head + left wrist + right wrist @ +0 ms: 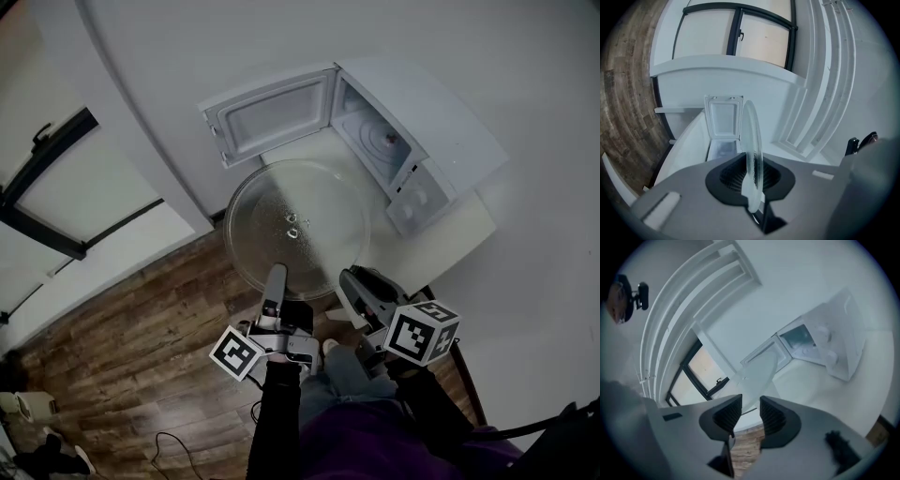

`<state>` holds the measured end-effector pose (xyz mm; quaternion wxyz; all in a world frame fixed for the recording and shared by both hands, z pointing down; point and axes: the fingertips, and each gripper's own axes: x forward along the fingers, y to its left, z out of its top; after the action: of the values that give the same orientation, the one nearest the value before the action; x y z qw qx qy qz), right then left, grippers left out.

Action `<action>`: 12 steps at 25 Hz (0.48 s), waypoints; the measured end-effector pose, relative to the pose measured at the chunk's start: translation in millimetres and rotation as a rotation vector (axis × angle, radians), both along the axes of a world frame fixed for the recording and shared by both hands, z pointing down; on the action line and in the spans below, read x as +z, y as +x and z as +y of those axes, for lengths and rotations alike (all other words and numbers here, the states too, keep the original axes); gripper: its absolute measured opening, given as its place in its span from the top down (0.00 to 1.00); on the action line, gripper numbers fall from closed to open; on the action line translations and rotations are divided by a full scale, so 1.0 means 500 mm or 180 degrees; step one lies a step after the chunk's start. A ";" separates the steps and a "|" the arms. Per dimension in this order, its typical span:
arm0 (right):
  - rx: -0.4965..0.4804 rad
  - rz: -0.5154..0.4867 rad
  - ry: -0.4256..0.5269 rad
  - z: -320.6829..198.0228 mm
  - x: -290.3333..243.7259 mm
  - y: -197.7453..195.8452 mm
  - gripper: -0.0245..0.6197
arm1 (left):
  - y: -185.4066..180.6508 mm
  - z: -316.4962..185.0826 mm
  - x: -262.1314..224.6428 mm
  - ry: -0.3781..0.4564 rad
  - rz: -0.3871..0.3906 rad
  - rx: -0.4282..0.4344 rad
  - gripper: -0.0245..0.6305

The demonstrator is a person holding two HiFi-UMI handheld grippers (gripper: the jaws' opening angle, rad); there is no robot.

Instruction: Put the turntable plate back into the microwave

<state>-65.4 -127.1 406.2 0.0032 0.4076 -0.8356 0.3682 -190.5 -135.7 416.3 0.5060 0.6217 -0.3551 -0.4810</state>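
Right, I've got the plate (298,225) up in the air in front of the microwave (412,141), and my left claw (275,281) alone carries it. In the left gripper view the plate (752,145) runs edge-on straight between the jaws of the left claw (752,180), and both ribbed pads are clenched on its near rim. From the head view I see nearly the full round disc of clear glass, lying roughly flat, with the small lugs at its middle showing through.

The right claw (354,281) sits just beside the plate's near right rim, not touching it as far as I can make out. In its own view the right claw (746,413) is released: the jaws stand apart with only wooden floor showing in the gap, and the plate (757,373) lies beyond the tips, not between them.

The microwave stands on the bench (459,234) with its door (272,117) swung wide to the left (the inner face of the door turns towards me). The cavity (380,136) is open and lit enough that I can see a round fitting on its bottom. The plate's far rim reaches over the bench's front edge, below the door, while its near rim hangs out over the floor (141,319). Between plate and cavity there is a strip of bare bench.

The marker cubes show at the back of each claw, the left one (236,352) low and the right one (422,331) beside it. A dark-framed window (56,187) runs along the wall at the left.
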 end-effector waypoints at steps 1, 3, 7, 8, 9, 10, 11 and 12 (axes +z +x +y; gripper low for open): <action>-0.0015 0.0092 0.0042 -0.004 -0.002 -0.009 0.79 | -0.009 -0.003 0.000 -0.0004 0.0014 -0.0029 0.91; -0.0068 0.0141 0.0030 -0.010 -0.001 -0.027 0.78 | -0.028 -0.007 0.001 -0.0010 0.0018 -0.0074 0.91; -0.0113 0.0252 -0.0016 -0.032 0.009 -0.034 0.78 | -0.064 -0.032 -0.001 0.0029 -0.0059 -0.0147 0.91; -0.0099 0.0403 0.0028 -0.039 0.014 -0.030 0.78 | -0.075 -0.040 0.000 0.0033 -0.0068 -0.0157 0.91; -0.0099 0.0595 0.0108 -0.047 0.018 -0.029 0.78 | -0.085 -0.049 0.002 0.0036 -0.0070 -0.0163 0.91; -0.0124 0.0822 0.0225 -0.056 0.019 -0.033 0.78 | -0.094 -0.059 0.004 0.0032 -0.0077 -0.0165 0.91; -0.0176 0.1070 0.0366 -0.068 0.017 -0.042 0.78 | -0.100 -0.071 0.006 0.0015 -0.0095 -0.0159 0.91; -0.0243 0.1309 0.0511 -0.083 0.013 -0.055 0.79 | -0.105 -0.085 0.011 -0.0016 -0.0125 -0.0141 0.91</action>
<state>-92.7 -168.6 412.5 0.1549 0.4412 -0.8588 0.2093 -242.9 -178.3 421.8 0.4897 0.6217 -0.3798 -0.4789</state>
